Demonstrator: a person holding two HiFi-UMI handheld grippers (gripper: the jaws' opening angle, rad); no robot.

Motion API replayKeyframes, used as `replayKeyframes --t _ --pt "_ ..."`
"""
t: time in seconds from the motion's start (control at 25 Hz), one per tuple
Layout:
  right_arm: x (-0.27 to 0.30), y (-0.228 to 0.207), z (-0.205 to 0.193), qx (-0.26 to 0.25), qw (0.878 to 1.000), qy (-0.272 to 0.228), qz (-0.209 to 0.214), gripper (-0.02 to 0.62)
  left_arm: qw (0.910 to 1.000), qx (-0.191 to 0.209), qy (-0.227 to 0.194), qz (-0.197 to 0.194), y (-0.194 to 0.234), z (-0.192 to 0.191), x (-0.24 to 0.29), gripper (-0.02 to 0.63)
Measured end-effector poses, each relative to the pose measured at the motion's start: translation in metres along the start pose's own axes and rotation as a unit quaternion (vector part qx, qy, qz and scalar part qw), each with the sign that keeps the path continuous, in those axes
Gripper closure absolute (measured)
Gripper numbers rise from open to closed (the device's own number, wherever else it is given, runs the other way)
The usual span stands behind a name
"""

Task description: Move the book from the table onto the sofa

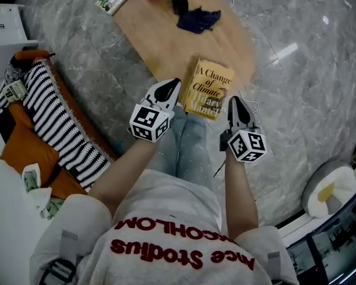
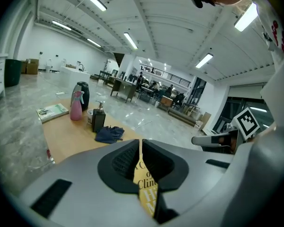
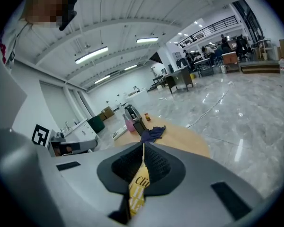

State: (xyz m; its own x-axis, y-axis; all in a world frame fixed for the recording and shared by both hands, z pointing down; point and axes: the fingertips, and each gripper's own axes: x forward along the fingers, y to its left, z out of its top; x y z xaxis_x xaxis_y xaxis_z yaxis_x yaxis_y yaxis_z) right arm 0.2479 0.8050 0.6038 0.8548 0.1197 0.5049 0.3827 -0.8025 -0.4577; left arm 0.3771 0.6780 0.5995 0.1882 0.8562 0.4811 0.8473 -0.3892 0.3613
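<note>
Forearms (image 1: 121, 171) are stretched forward; left gripper (image 1: 171, 88) and right gripper (image 1: 234, 103) are both closed and empty; the book (image 1: 209, 89) lies on the table (image 1: 160, 40) just beyond and between them; the approach is judged in hand; jaws must be opened next.

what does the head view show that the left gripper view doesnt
Only the head view: the sofa with a striped blanket on it, the person's arms, and the book's whole cover.
Only the left gripper view: the ceiling lights, far-off desks and a black jug.
Both: the yellow book, the wooden table, the dark blue cloth, and the left tool and right tool, each shut.
</note>
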Motion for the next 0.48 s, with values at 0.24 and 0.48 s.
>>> replayKeyframes --t 0.24,0.48 --pt "0.031 -0.025 -0.032 0.016 0.999 0.04 0.012 0.566 0.9995 -0.013 0.027 0.006 0.004 -0.031 0.034 0.588" --pt "0.057 -0.05 -0.061 0.031 0.997 0.072 0.013 0.5 0.9979 -0.049 0.042 -0.012 0.011 -0.061 0.068 0.475"
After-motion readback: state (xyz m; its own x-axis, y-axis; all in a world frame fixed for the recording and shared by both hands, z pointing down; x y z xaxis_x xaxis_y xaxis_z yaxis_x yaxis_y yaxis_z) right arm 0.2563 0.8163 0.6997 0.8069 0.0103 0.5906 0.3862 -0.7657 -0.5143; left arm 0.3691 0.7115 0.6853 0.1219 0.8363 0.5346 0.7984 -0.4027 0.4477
